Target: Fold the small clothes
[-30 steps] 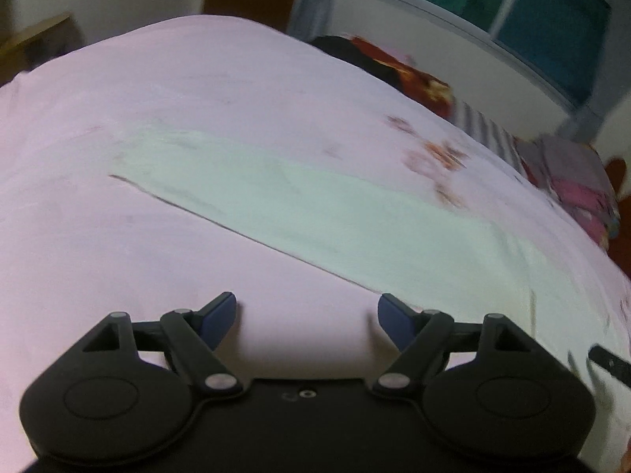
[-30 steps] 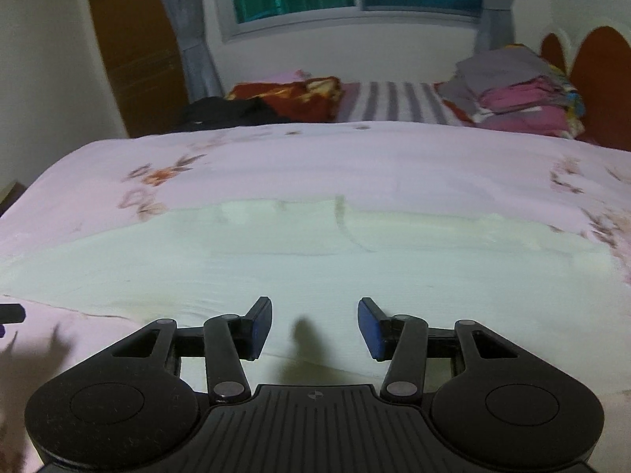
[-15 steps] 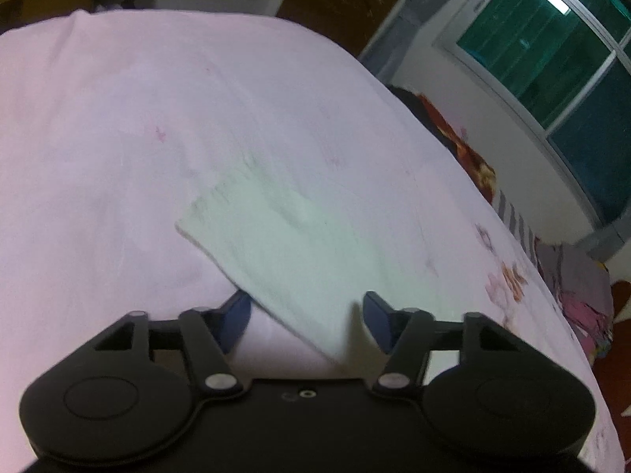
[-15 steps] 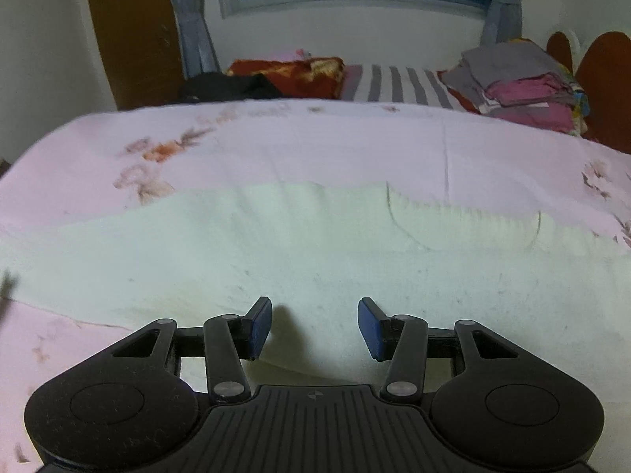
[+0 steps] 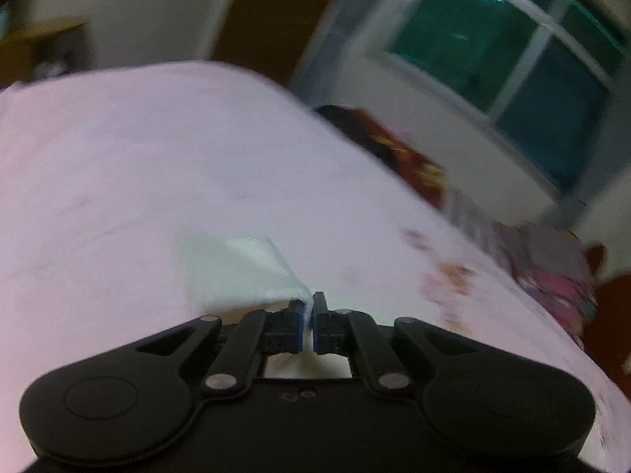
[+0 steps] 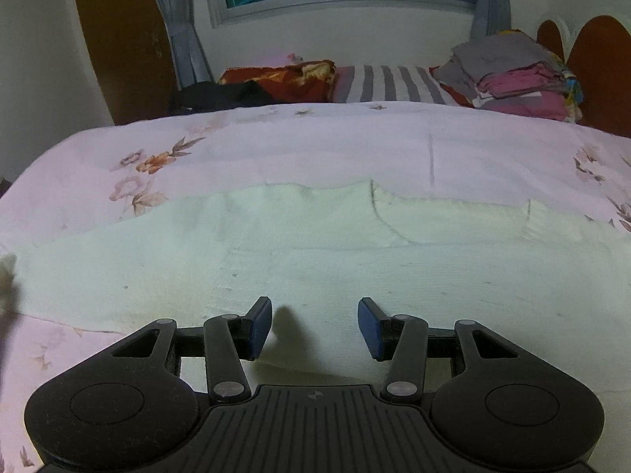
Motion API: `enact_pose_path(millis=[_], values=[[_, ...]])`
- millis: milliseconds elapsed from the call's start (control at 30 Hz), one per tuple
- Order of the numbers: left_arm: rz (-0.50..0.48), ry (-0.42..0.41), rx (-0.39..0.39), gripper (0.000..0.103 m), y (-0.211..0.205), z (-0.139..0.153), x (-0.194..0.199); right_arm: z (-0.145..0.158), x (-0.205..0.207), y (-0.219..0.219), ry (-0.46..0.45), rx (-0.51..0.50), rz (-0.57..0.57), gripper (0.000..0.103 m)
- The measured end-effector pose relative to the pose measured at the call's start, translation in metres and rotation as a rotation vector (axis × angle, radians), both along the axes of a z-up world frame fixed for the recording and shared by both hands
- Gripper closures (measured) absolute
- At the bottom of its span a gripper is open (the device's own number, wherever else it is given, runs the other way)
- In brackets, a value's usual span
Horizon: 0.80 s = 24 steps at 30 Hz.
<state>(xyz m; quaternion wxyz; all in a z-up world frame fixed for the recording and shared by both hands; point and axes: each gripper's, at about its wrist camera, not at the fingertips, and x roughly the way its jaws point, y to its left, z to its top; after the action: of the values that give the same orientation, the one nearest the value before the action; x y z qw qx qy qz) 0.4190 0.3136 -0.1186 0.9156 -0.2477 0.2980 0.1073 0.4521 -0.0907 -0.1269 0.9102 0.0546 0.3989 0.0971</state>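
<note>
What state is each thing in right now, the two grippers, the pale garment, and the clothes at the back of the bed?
left gripper: shut on an edge of the pale knit garment.
right gripper: open, above the garment, gripping nothing.
pale knit garment: spread flat across the pink floral bedsheet, left end pinched.
stack of clothes: folded and piled at the far right.

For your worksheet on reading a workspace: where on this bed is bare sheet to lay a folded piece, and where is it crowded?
Bare pink sheet lies between the pale garment and the far pillows. Crowded: the stacked clothes at far right.
</note>
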Motion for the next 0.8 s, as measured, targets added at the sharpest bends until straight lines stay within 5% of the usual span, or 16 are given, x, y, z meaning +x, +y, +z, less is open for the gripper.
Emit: enact_pose_path(millis=[233, 533, 700, 767, 800], values=[[-0.362, -0.090, 0.036, 0.100, -0.139, 0.032, 0.027, 0.013, -0.015, -0.038, -0.017, 0.049, -0.054, 0.055], [-0.711, 0.008, 0.024, 0.098, -0.310, -0.008, 0.041, 0.022, -0.046, -0.109, -0.032, 0.058, -0.134, 0.055], [-0.763, 0.105, 0.083, 0.068, -0.342, -0.030, 0.028, 0.021, -0.060, -0.140, -0.020, 0.087, -0.165, 0.055], [-0.754, 0.101, 0.094, 0.039, -0.340, -0.026, 0.022, 0.022, -0.065, -0.144, -0.022, 0.096, -0.165, 0.055], [-0.741, 0.091, 0.107, 0.034, -0.336, -0.024, 0.016, 0.023, -0.066, -0.144, -0.025, 0.102, -0.160, 0.055]])
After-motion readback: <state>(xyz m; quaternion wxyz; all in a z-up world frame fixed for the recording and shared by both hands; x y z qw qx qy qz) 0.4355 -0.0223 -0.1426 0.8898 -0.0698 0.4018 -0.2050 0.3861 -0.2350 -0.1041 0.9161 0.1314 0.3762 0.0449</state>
